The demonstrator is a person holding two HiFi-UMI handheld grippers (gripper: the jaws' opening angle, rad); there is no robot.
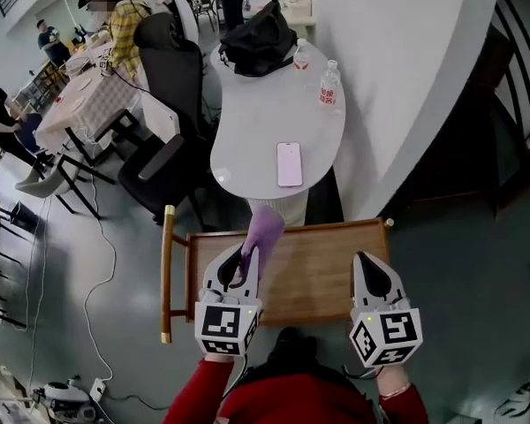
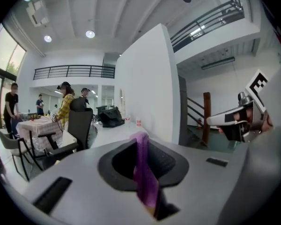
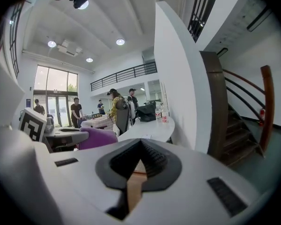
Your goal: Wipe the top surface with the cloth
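Head view: cloth [image 1: 265,228] held over the wooden surface [image 1: 314,276]

At 7 o'clock the left gripper [image 1: 246,259] has its fingers pressed together on the purple cloth, which reaches the surface's far edge, probably ready for wiping. At 5 o'clock the right gripper [image 1: 372,268], fingers nearly together and empty, seems kept aside. Farther, at 12 o'clock, labels on the bottles [image 1: 329,85] are too small to read.

Bottle labels [image 1: 329,94]: red, print too small to read.
Marker cubes [image 1: 223,323]: black-and-white square patterns, no lettering.
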